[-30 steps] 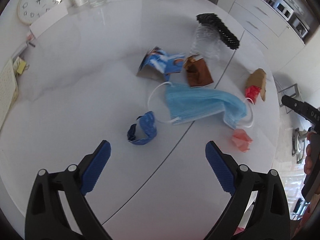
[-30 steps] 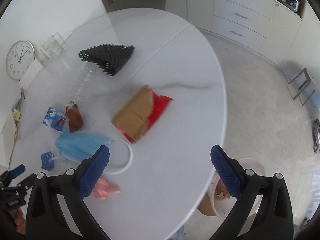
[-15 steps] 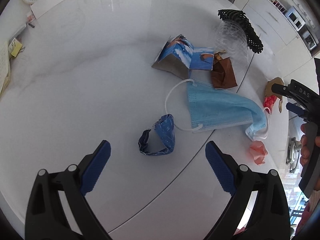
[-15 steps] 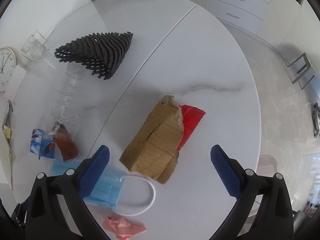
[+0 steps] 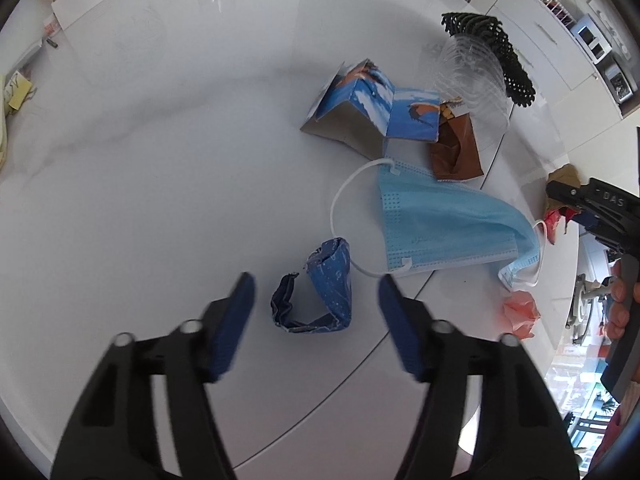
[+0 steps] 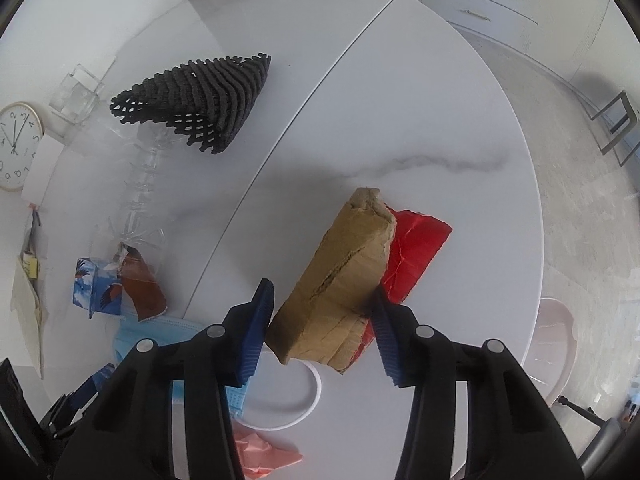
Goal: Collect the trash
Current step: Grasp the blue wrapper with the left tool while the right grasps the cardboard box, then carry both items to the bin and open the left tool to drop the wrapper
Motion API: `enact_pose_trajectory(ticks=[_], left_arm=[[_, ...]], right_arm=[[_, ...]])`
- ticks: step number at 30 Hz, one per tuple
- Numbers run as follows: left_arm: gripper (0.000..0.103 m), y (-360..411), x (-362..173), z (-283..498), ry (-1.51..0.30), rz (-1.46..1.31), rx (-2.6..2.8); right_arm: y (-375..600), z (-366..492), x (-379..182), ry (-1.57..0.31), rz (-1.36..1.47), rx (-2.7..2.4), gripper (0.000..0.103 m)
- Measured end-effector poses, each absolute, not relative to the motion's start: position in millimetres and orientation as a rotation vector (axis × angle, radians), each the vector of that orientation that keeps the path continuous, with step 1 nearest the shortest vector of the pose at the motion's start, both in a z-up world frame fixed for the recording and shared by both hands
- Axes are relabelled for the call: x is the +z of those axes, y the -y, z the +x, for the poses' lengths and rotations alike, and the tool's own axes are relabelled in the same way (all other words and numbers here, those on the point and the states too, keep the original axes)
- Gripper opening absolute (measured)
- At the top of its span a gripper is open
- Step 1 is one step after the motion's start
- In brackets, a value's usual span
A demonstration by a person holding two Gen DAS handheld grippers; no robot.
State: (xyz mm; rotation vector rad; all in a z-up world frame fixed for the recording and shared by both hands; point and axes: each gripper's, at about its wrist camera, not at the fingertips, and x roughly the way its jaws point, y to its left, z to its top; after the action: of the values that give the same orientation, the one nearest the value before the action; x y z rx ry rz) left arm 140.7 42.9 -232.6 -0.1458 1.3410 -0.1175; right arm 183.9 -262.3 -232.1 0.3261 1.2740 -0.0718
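Now both jaws, just closing, should squeeze squarely: left hand-held gripper (image 5: 314,300) spread around the crumpled dark-blue wrapper (image 5: 320,292), right hand-held gripper (image 6: 322,328) pinching the torn brown cardboard piece (image 6: 340,276)

Table top (image 5: 160,160): glossy white, faint grey marbling, smooth. Face mask (image 5: 448,224): pale blue pleated non-woven cloth, matt. Blue wrapper (image 5: 328,280): crinkled printed film. Torn cardboard (image 6: 340,272): brown, matt, rough edges; red sheet (image 6: 416,248) under it creased, slightly shiny. Black netting (image 6: 200,96): matt foam mesh. Gripper pads (image 6: 256,332): blue, ribbed.
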Motion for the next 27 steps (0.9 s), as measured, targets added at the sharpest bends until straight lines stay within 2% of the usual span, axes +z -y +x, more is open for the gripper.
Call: enact_pose_trajectory(ticks=[2, 5, 10, 17, 22, 27], left_arm=[[0.041, -45, -236, 141, -1.346, -0.138, -0.115], [0.036, -47, -236, 141, -1.342, -0.147, -0.119], [0.035, -54, -227, 137, -1.329, -0.159, -0.119], [0.035, -36, -179, 114, -1.275, -0.119, -0.197], [0.035, 20, -143, 92, -1.228, -0.034, -0.350], [0.035, 98, -131, 67, -1.216, 0.044, -0.542]], right_arm=[[262, 182, -227, -1.265, 0.329, -0.064, 0.049], [265, 177, -218, -1.248, 0.331, -0.062, 0.049], [271, 170, -200, -1.207, 0.338, -0.041, 0.049], [287, 135, -155, -1.109, 0.299, -0.048, 0.049], [313, 84, -131, -1.056, 0.284, -0.099, 0.049], [356, 21, -124, -1.036, 0.294, -0.197, 0.049]])
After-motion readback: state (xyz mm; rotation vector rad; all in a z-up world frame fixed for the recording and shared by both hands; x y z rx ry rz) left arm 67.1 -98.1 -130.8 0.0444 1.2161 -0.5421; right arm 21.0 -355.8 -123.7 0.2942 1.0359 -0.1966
